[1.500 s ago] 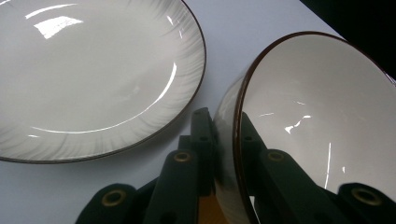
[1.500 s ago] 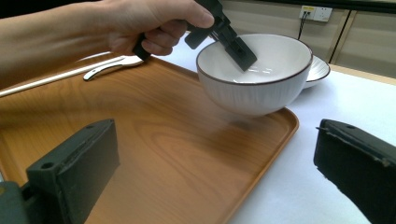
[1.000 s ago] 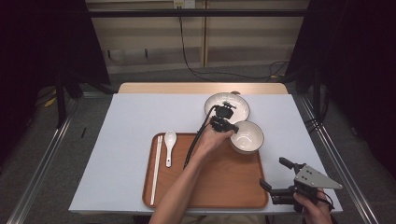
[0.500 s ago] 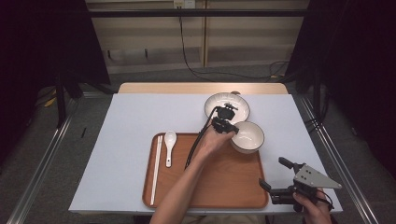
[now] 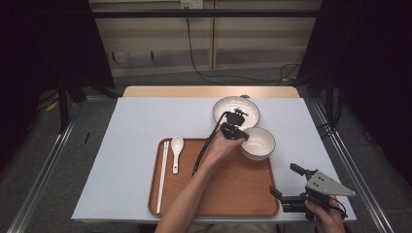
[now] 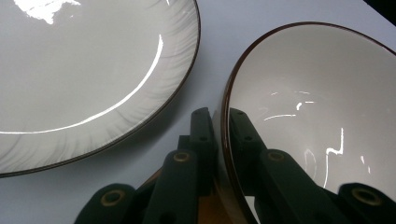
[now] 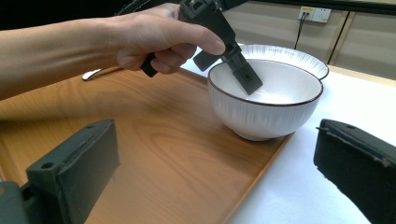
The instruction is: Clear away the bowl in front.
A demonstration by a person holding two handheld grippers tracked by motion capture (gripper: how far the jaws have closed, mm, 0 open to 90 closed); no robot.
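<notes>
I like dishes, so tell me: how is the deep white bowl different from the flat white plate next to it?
The deep white bowl with a brown rim has tall sides; the shallow white plate with a brown rim is wide and low. The bowl sits across the wooden tray's edge, its rim pinched by the left gripper; the plate lies on the table, untouched. Both are glossy white.

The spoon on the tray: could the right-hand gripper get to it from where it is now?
Probably yes. The right gripper, fingers open, sits at the tray's near right corner, and the spoon lies at the far left. Bare wood lies between, though the left forearm crosses that path and might need to move aside.
</notes>
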